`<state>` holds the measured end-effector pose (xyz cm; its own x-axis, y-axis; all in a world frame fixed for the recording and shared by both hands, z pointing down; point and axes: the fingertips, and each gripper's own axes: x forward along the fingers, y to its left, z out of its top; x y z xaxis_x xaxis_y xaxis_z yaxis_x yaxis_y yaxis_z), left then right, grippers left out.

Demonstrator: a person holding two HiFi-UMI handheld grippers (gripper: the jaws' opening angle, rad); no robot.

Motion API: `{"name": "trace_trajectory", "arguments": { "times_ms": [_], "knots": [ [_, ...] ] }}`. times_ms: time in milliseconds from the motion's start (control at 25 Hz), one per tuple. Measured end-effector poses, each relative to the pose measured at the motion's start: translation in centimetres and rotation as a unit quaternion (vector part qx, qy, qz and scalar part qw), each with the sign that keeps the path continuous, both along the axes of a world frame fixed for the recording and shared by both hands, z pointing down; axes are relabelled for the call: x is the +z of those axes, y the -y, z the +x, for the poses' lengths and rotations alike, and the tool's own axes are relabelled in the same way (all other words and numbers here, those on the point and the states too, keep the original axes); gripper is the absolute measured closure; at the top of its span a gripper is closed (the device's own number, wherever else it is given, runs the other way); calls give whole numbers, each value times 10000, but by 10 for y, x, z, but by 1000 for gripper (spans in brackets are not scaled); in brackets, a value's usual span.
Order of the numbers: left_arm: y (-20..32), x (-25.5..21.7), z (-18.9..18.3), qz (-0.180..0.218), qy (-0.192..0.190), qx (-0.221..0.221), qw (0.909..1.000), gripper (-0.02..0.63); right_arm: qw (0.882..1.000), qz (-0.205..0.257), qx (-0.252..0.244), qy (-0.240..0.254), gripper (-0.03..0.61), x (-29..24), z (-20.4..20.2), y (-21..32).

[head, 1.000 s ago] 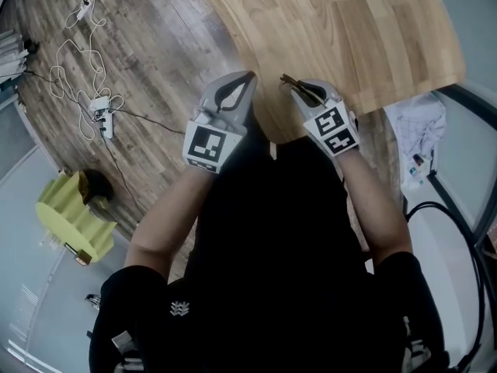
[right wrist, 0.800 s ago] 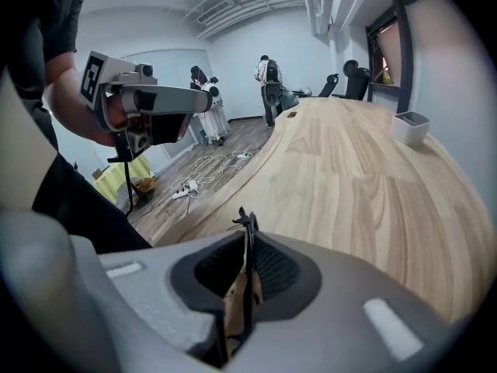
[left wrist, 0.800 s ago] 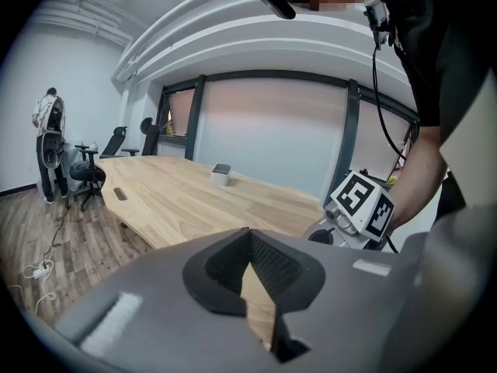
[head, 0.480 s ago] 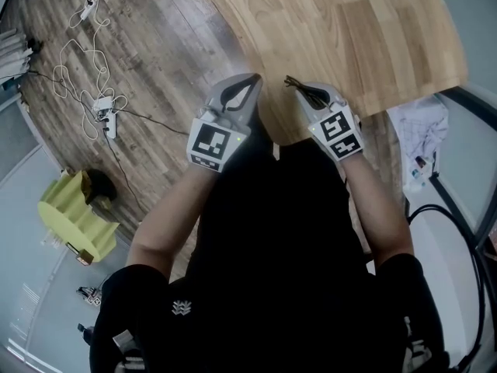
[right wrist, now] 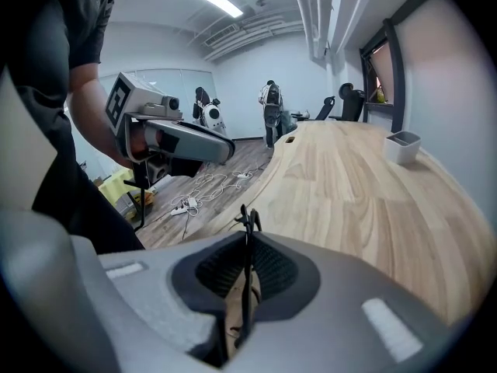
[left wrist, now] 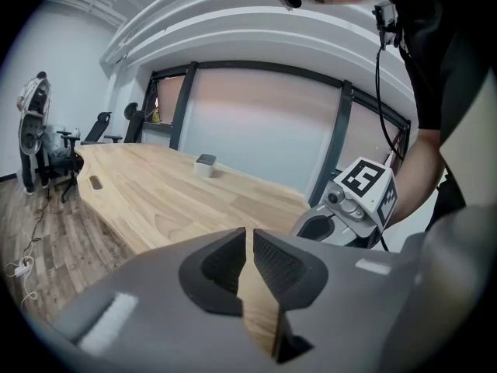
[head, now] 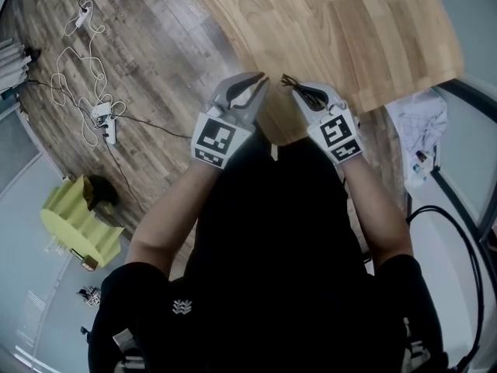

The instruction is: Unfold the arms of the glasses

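Note:
My right gripper [head: 293,85] hangs over the near edge of the wooden table [head: 349,29] and is shut on the glasses [right wrist: 247,222]. They are a thin dark frame, standing on edge between the pads with one end poking out past the tips. The head view shows them as dark wire [head: 301,92] in the jaws. Just to their left is my left gripper [head: 261,79]. Its jaws have just been opening and stand a narrow gap apart with nothing between them [left wrist: 249,243]. The two tips are close but apart.
A small white box [left wrist: 205,165] stands far off on the table. Cables and power strips [head: 101,115] lie on the wood floor to the left, near a yellow-green seat [head: 78,216]. Office chairs [left wrist: 93,130] stand at the table's far end.
My left gripper has shifted right, toward the right gripper, and its jaws have parted slightly. The right gripper still holds the glasses and has barely moved.

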<state>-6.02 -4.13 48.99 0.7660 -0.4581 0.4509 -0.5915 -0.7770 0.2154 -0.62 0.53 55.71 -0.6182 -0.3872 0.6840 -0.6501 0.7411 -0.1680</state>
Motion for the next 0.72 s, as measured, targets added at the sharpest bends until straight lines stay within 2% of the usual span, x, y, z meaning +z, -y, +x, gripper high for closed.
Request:
{"name": "trace_trajectory", "arguments": {
  "times_ms": [720],
  "knots": [
    [-4,1,-12,15,91,-140,9999,577,9983,-261,-319,-419,561,28,-3,-3]
  ]
}}
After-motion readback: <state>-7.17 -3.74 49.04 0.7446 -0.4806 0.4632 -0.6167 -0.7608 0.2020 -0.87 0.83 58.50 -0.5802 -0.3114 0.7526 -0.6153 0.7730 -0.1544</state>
